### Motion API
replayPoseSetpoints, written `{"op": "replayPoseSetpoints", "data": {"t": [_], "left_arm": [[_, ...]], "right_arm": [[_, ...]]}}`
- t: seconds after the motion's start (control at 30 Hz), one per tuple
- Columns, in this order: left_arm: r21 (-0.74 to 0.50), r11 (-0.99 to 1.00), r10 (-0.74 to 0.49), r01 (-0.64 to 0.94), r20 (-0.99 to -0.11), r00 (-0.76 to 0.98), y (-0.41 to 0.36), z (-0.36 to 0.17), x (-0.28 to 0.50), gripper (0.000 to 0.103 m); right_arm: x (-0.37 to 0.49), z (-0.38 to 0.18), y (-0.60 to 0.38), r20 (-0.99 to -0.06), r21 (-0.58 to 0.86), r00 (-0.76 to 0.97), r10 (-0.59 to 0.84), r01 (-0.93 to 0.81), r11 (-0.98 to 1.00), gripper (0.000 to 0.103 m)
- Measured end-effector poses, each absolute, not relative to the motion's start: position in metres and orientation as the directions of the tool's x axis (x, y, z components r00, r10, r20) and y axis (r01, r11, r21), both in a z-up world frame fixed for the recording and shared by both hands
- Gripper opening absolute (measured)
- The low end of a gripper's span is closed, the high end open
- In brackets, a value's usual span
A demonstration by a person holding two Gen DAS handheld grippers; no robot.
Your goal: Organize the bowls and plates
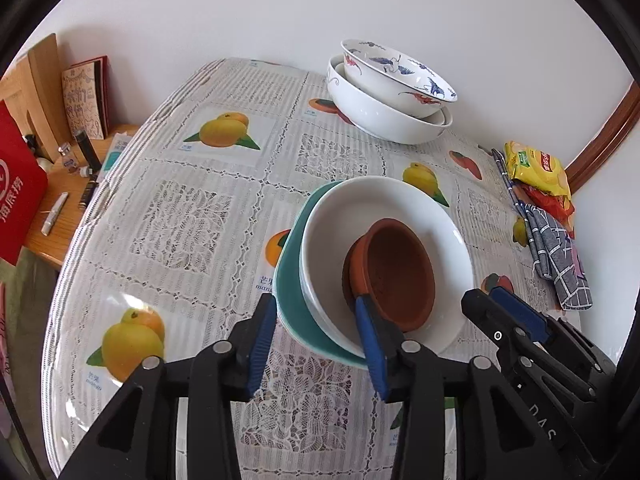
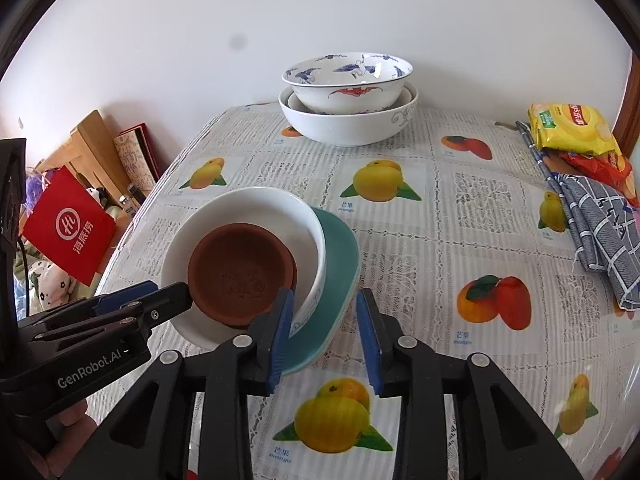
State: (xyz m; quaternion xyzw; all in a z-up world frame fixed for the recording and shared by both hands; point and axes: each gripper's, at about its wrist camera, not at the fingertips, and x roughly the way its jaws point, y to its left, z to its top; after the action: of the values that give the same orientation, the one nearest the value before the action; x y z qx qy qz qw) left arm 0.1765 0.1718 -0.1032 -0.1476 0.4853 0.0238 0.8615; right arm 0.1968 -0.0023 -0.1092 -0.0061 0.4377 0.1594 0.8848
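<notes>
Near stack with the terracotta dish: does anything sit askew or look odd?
Yes. The white dish sits off-centre on the teal plate, so the teal rim juts out on one side only. The terracotta dish lies off-centre inside the white one, apparently on a second brown piece. Nothing looks spilled or broken.

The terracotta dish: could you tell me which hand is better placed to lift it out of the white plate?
Left, marginally. The left tongs, open, have one finger at the rim of the terracotta dish; the right tongs, also open, straddle the rim of the white plate, slightly farther off.
</notes>
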Motion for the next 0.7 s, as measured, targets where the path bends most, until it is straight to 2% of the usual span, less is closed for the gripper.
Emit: {"op": "replayPoseSetpoints", "data": {"t": [0.17,0.3,0.47,0.53,0.6,0.7], "left_arm": [[-0.206,0.966,-0.076,-0.156,-0.804,0.59,0.154,-0.08,0.151,0.056],[-0.168,0.976,-0.042,-0.14,-0.771,0.636,0.133,-0.064,0.132,0.067],[-0.16,0.978,-0.019,-0.137,-0.714,0.7,0.108,-0.044,0.106,0.077],[-0.141,0.982,-0.005,-0.128,-0.692,0.722,0.096,-0.036,0.097,0.078],[-0.123,0.987,-0.005,-0.107,-0.678,0.735,0.082,-0.029,0.089,0.079],[-0.106,0.991,-0.008,-0.083,-0.663,0.748,0.063,-0.022,0.077,0.081]], "right_arm": [[0.172,-0.094,-0.027,-0.758,0.089,0.608,0.234,-0.258,0.962,0.041],[0.149,-0.083,-0.055,-0.744,0.064,0.64,0.191,-0.217,0.974,0.051],[0.12,-0.071,-0.091,-0.738,0.054,0.659,0.147,-0.16,0.986,0.054],[0.108,-0.067,-0.104,-0.73,0.043,0.673,0.12,-0.13,0.991,0.056],[0.095,-0.063,-0.116,-0.717,0.028,0.691,0.095,-0.108,0.994,0.076],[0.077,-0.055,-0.134,-0.684,0.019,0.725,0.072,-0.082,0.996,0.088]]}}
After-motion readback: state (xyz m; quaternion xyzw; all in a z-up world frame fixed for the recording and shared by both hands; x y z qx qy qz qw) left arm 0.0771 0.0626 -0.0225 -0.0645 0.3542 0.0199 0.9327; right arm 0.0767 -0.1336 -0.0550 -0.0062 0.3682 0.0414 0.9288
